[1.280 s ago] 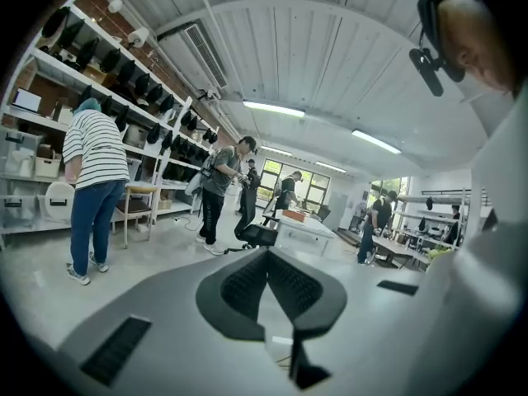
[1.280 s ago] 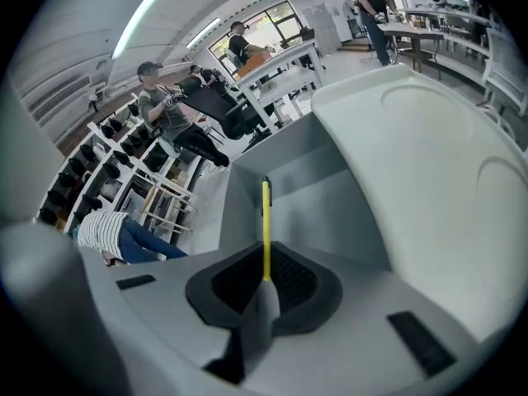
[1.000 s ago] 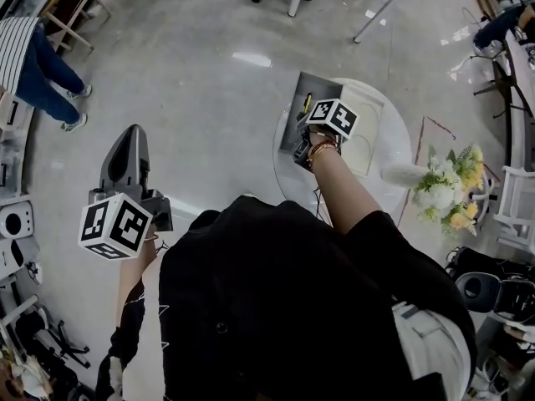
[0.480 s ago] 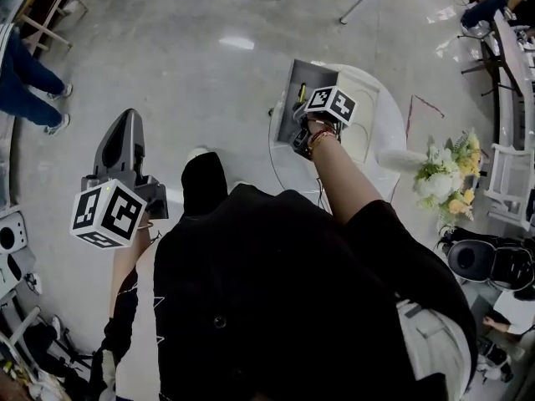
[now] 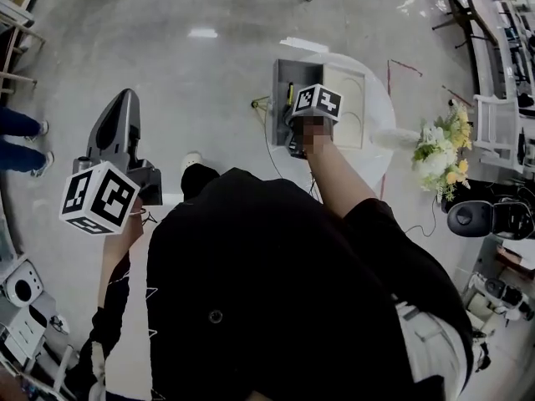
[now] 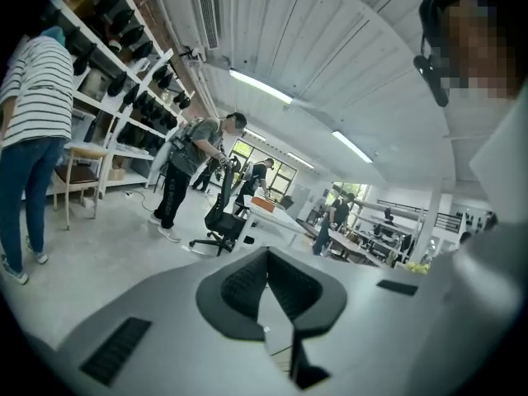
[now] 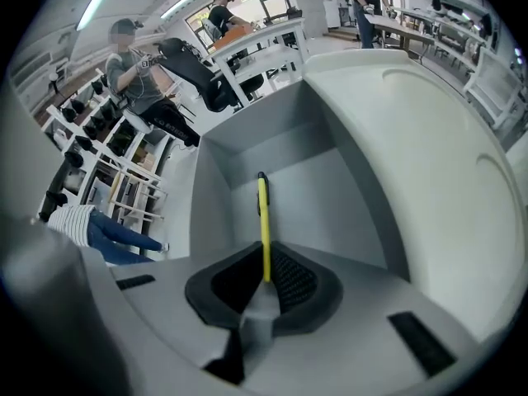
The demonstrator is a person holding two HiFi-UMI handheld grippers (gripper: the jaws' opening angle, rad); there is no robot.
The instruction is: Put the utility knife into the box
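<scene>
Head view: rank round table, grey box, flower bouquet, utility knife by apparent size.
1. round table
2. grey box and flower bouquet: these look alike, and the box is partly covered, so no ranking
3. utility knife: only a yellow sliver shows

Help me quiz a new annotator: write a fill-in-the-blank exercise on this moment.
1. The right gripper is shut on a ___ utility knife.
2. The knife points into the grey ___ on the white table.
3. The left gripper, jaws together, holds ___.
Missing words: yellow; box; nothing.
</scene>
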